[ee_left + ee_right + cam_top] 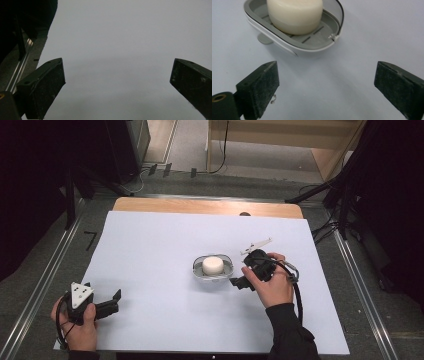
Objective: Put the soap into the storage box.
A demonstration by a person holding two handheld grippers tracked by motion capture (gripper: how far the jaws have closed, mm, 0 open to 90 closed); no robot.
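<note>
High view overlooks the table (150, 270); both gripper views skim it closely.

Left gripper (112, 301) low at the near left, jaws wide apart, right gripper (239, 282) mid-table, jaws spread, both hand-held

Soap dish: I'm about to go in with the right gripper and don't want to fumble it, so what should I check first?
1. Right gripper open: ok, its fingers stand wide apart.
2. Aimed at the soap dish: ok, the dish lies just ahead of the gap, not yet between the fingers.
3. Soap seated in the dish: ok, it rests on the slotted floor.
4. Dish level on the white sheet: cannot tell, it looks tilted in the right gripper view.
5. Left gripper out of the way: ok, open near the sheet's near left corner.
6. Path free: ok, bare sheet lies between the fingers and the dish.
</note>
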